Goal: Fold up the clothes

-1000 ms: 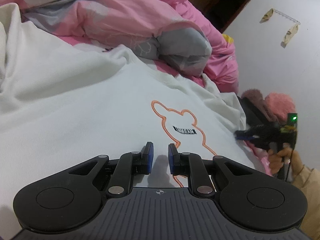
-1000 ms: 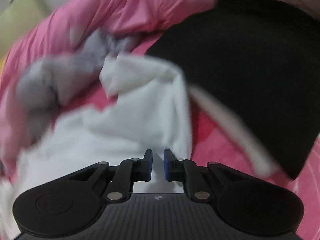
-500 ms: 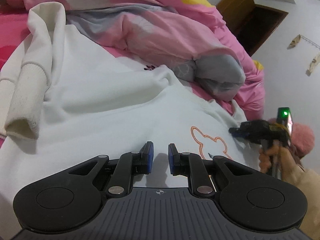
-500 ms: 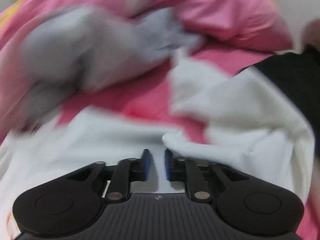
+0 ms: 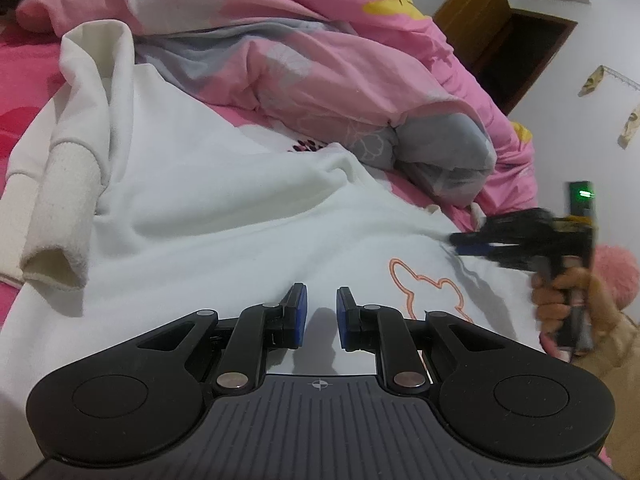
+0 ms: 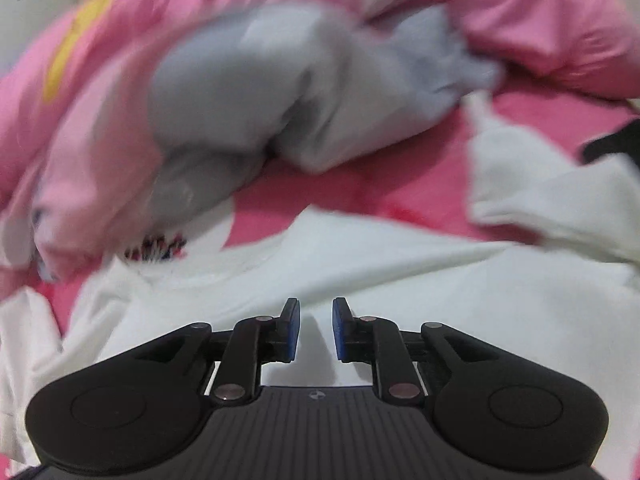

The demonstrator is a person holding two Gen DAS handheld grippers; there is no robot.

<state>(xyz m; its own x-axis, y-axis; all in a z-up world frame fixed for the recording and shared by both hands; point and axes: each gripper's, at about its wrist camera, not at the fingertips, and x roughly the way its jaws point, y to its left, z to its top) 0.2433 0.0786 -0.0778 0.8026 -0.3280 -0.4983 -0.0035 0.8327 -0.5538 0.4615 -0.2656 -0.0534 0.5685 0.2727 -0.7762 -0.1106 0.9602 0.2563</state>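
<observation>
Our left gripper and right gripper, both slightly spread and empty, hover over the white sweatshirt; we should pinch edges, keeping the cloth flat.

Left gripper and right gripper: matte black linkage arms on round black housings, each with silver pivot screws, blue-faced fingertips and a ribbed grey base bearing a small crosshair mark. Right unit, seen from the left wrist view: green indicator light. Person's sleeve: beige
</observation>
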